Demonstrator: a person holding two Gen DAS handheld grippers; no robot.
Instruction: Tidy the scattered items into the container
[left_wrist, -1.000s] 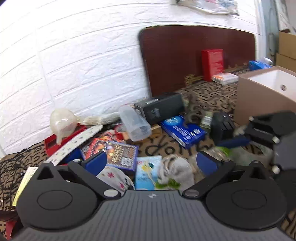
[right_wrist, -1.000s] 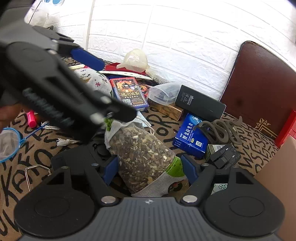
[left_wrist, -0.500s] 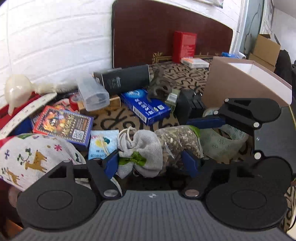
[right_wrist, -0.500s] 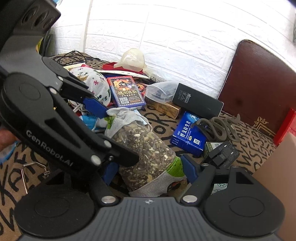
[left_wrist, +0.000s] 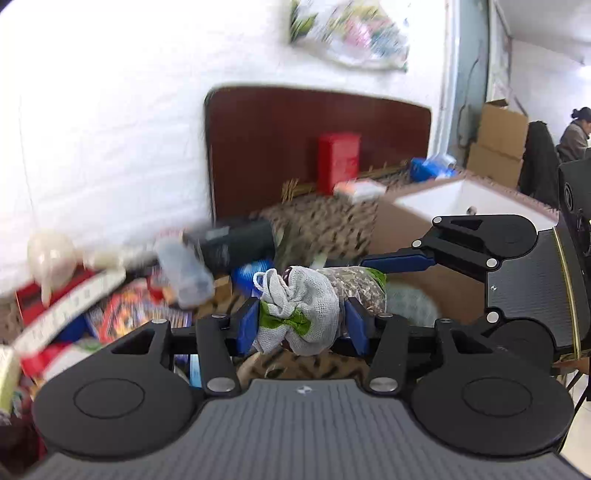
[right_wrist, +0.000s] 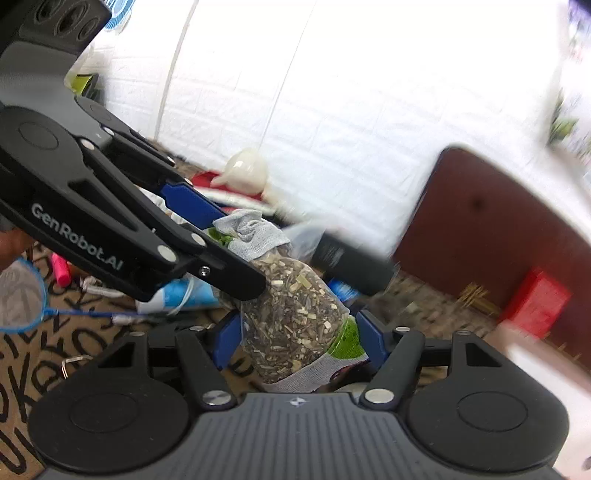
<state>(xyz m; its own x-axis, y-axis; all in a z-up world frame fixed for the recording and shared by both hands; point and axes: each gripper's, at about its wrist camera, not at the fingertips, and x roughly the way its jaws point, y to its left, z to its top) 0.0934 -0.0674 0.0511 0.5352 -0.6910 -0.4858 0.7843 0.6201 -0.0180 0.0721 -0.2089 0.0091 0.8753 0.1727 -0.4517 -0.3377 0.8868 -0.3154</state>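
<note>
A mesh bag of dried herbs (left_wrist: 299, 314) with a knotted cloth top hangs above the patterned mat, held at both ends. My left gripper (left_wrist: 302, 326) is closing, its blue pads (left_wrist: 248, 328) pressing the knotted top. My right gripper (right_wrist: 299, 338) is closing too, its pads (right_wrist: 371, 339) pressing the bag's herb-filled body (right_wrist: 291, 325). Each gripper shows in the other's view: the right one's fingers (left_wrist: 399, 260) reach in from the right, the left one's fingers (right_wrist: 188, 203) from the left. The cardboard container (left_wrist: 461, 199), white inside, stands open at the right behind the bag.
Clutter lies blurred on the mat below: a black box (left_wrist: 236, 243), a clear cup (left_wrist: 184, 273), a white funnel (left_wrist: 50, 254), a ruler (left_wrist: 70, 306), a blue-rimmed net (right_wrist: 22, 299). A brown board (left_wrist: 317, 147) and red box (left_wrist: 339, 160) stand by the wall. A person (left_wrist: 576, 133) sits far right.
The left jaws narrowed from wide open onto the bag's cloth top. Both grippers rose with the bag, lifting it off the mat, and both views tilted up toward the wall.
</note>
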